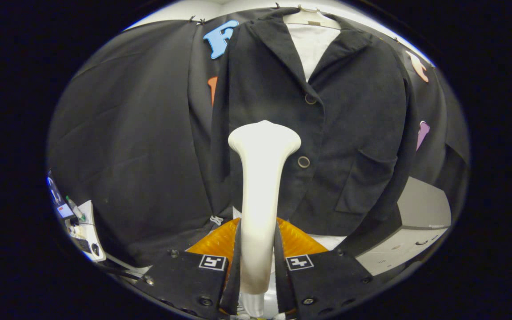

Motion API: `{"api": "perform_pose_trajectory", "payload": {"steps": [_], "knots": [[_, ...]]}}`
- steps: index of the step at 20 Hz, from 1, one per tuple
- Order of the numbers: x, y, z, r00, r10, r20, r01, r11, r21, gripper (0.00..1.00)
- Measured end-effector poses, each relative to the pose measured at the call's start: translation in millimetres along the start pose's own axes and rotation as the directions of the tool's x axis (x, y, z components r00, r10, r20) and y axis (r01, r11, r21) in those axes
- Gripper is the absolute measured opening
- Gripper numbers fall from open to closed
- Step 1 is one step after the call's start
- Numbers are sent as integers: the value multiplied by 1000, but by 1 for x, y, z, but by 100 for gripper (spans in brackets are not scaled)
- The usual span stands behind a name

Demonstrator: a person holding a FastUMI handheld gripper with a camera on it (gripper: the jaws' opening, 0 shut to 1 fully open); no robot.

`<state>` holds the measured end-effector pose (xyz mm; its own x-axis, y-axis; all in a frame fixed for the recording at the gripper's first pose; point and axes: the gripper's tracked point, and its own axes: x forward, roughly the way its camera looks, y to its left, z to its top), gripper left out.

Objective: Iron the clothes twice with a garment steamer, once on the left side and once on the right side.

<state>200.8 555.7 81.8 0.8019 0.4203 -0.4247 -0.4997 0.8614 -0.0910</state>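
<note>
While its fingers clamp the white plastic steamer wand, the gripper faces a hanging black buttoned jacket (head seemingly touching it)

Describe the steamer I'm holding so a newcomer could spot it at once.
Find the black jacket on its hanger. In front of its lower buttons stands the white steamer, clamped between the gripper fingers. Its flared head is the one pale shape against the dark cloth.

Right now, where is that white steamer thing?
In the gripper view, the white garment steamer is clamped between the gripper fingers, its head against the dark jacket, just beside the lower button.
</note>
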Motion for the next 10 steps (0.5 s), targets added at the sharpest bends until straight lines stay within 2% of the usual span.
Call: {"api": "perform_pose_trajectory", "payload": {"steps": [10], "knots": [[21,-2,-38,996,-3,-89,4,1000,4,36]]}}
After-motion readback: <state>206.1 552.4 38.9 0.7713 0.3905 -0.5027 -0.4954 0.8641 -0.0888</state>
